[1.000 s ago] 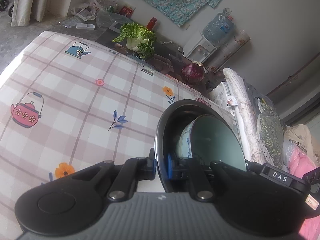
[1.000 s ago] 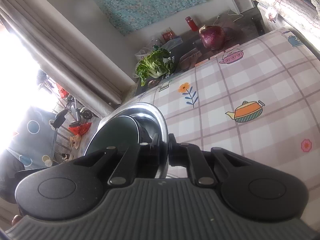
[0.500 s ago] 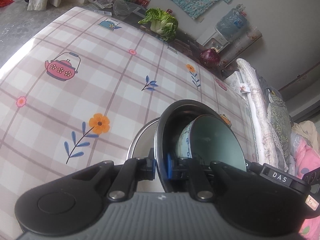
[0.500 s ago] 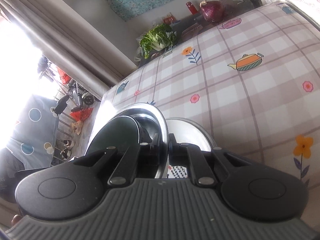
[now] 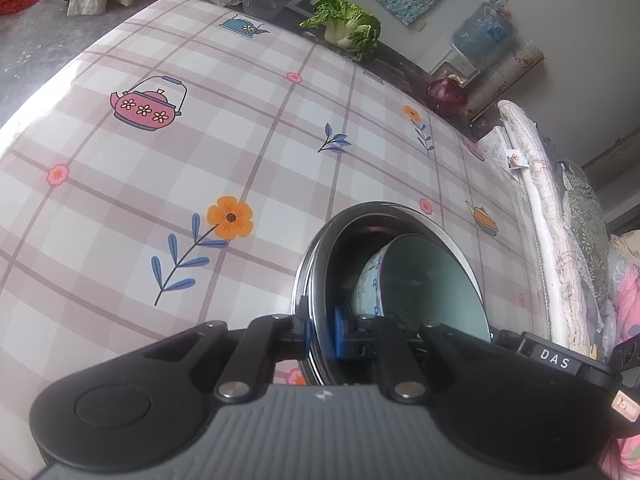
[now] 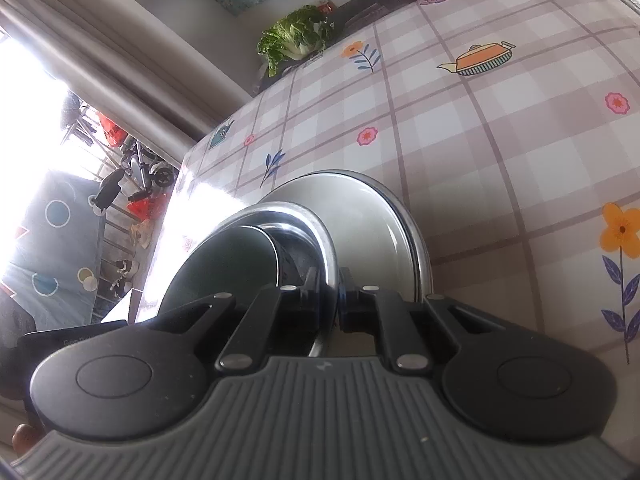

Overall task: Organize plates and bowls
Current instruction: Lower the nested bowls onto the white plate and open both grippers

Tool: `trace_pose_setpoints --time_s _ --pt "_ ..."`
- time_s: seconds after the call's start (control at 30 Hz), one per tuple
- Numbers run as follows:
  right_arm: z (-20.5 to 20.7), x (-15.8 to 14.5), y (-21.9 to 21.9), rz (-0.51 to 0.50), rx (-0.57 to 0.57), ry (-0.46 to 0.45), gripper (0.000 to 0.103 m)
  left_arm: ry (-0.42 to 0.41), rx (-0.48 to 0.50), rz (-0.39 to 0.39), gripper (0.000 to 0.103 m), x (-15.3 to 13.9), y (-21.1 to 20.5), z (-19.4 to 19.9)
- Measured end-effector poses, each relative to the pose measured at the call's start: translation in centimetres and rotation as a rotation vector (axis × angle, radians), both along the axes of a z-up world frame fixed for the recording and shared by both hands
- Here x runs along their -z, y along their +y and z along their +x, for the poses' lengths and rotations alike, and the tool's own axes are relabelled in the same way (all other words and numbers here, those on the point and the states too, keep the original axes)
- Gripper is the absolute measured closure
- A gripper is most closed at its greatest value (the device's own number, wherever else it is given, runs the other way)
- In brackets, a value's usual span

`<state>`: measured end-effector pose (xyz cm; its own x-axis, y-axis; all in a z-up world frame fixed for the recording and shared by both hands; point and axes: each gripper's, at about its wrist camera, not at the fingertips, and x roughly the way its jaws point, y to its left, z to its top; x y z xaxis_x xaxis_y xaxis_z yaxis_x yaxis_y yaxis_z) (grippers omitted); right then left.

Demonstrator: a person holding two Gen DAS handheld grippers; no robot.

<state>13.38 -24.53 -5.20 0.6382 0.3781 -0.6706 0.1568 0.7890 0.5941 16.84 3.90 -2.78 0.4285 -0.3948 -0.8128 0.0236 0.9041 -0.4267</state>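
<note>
Both grippers pinch opposite rim edges of one steel bowl that holds a blue-patterned ceramic bowl. In the left wrist view my left gripper [image 5: 322, 334] is shut on the steel bowl's rim [image 5: 316, 256], with the ceramic bowl [image 5: 432, 280] inside. In the right wrist view my right gripper [image 6: 330, 294] is shut on the same steel bowl's rim [image 6: 320, 236], with the ceramic bowl [image 6: 228, 268] inside. A steel plate [image 6: 372, 220] lies on the table just beyond and under the bowl. The bowl's base is hidden.
The table has a checked cloth [image 5: 240, 152] with teapot and flower prints. A cabbage [image 5: 348, 28] and a purple onion [image 5: 446, 94] sit on a dark counter behind the table. Bedding [image 5: 560, 240] lies along the right side.
Both grippers have lowered the steel bowl with the ceramic bowl toward the table. The steel plate came into view beneath it and is now close under the bowl.
</note>
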Motion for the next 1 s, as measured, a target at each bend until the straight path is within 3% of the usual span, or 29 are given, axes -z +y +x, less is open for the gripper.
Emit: trace_pose_setpoints --time_s 0.4,0.63,1.0 --pt "0.0 0.5 -0.5 -0.024 0.008 -0.012 0.094 -0.057 0.027 0.060 0.092 -0.5 -0.7 -0.5" --pt "-0.6 -0.4 -1.5 -0.058 0.019 -0.046 0.093 -0.122 0.067 0.109 0.085 -1.3 -1.7 -1.4" --pt "-1.3 -0.7 -1.9 -0.072 0.009 -0.058 0.092 -0.130 0.074 0.100 0.082 -1.2 -2.3 -1.6"
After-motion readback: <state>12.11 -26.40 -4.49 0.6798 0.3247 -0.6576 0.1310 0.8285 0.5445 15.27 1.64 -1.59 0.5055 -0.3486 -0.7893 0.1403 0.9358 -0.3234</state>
